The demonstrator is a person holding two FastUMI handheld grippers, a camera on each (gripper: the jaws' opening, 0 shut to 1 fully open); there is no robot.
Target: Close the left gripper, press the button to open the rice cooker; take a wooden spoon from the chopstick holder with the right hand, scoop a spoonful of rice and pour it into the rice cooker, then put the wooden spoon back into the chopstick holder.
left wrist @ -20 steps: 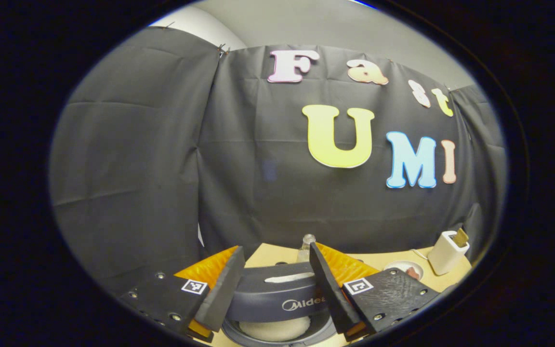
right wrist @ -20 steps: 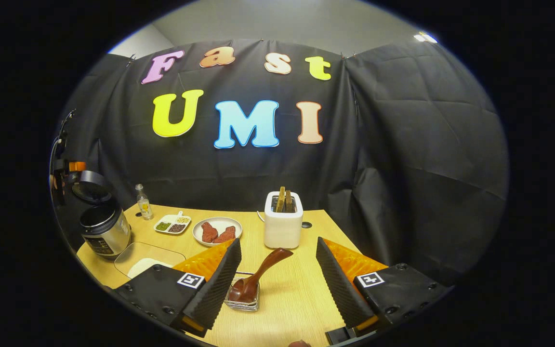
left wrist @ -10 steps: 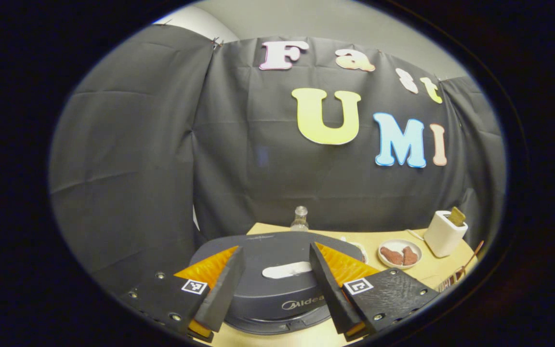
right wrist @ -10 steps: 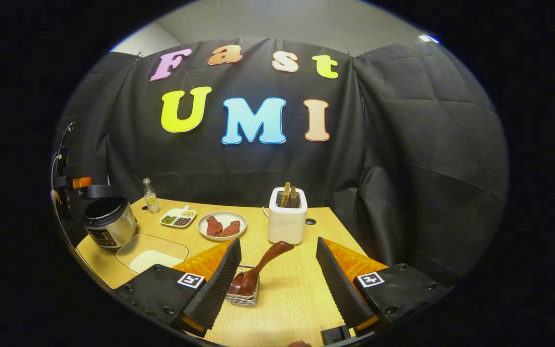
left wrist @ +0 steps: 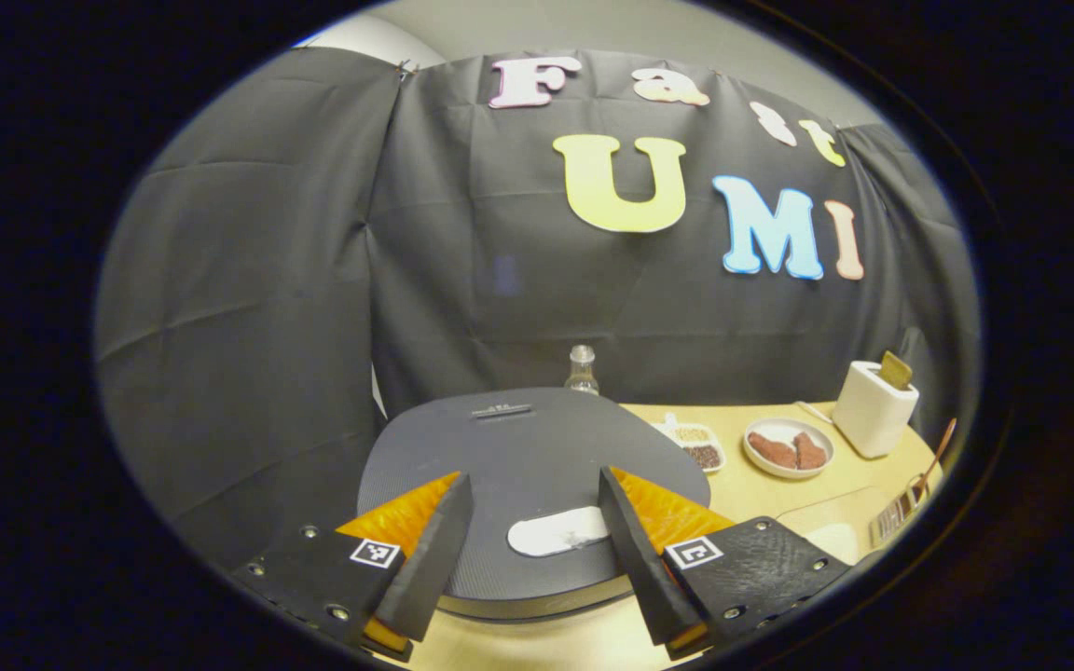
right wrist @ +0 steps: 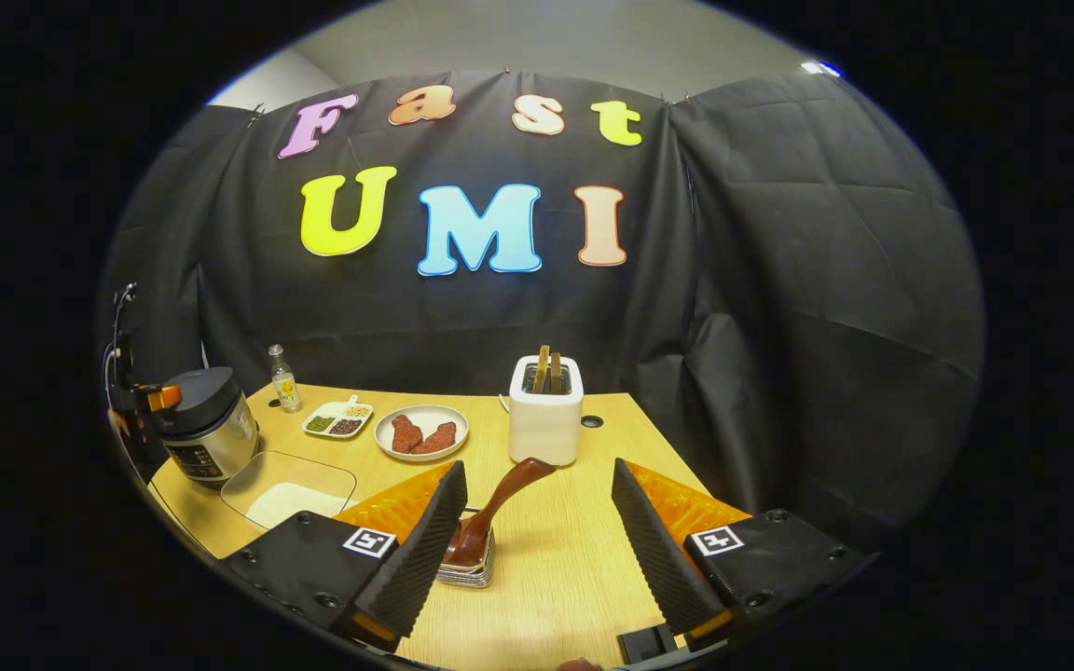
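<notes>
One rice cooker (right wrist: 206, 429), one wooden spoon (right wrist: 497, 508), one toaster (right wrist: 545, 419), one bottle (right wrist: 284, 380) – two meat pieces (right wrist: 422, 436)

Both grippers (left wrist: 530, 550) (right wrist: 537, 550) spread wide

The rice cooker (right wrist: 206, 436) stands at the table's far left corner — silver body, dark round lid (left wrist: 537, 485) shut flat, a pale oval button (left wrist: 560, 534) near its front edge; the wooden spoon (right wrist: 495, 511) leans bowl-down in the small metal chopstick holder (right wrist: 470, 569), handle tilted up toward the right; white rice (right wrist: 287, 504) lies in a clear tray (right wrist: 290, 480) beside the cooker.
</notes>
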